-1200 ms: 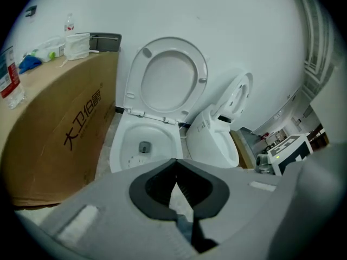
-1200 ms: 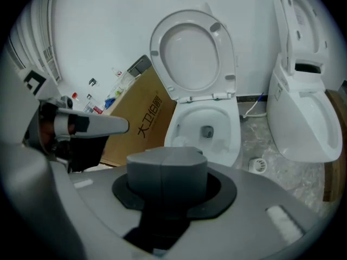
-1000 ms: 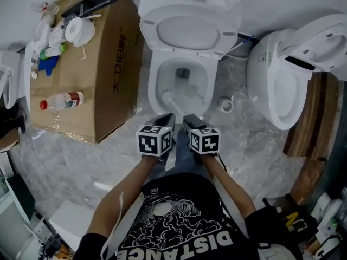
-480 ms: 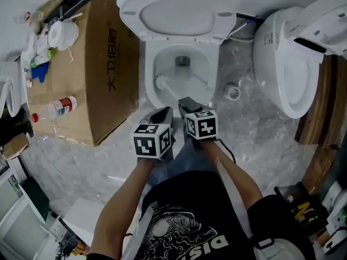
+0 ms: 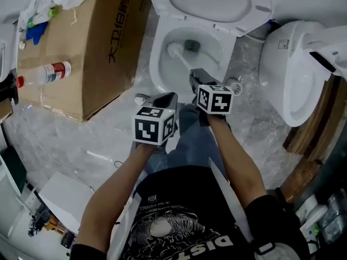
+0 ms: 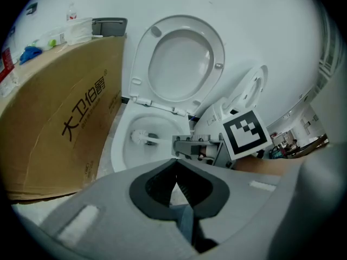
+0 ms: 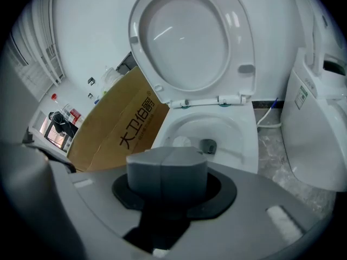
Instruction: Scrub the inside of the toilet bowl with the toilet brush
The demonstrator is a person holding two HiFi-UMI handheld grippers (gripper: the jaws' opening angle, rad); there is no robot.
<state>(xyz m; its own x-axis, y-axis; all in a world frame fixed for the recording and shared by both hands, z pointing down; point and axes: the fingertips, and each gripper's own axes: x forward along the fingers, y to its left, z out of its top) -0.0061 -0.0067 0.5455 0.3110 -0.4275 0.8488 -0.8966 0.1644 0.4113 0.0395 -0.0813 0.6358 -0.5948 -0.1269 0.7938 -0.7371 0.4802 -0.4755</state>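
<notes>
In the head view the brush (image 5: 174, 50) head lies inside the bowl (image 5: 155, 64) at upper centre, its handle clamped in the right gripper (image 5: 198, 76), and the left gripper (image 5: 165, 98) is just below the bowl. The left gripper view shows its jaws meeting on nothing. The right gripper view shows its jaws closed at centre.

The grey marbled floor (image 5: 76, 137) carries an open white toilet (image 5: 158, 64), with a large cardboard box (image 5: 100, 47) just beside it on one side. A second white toilet (image 5: 284, 75) stands on the other. A flat white board (image 5: 62, 199) lies well apart.
</notes>
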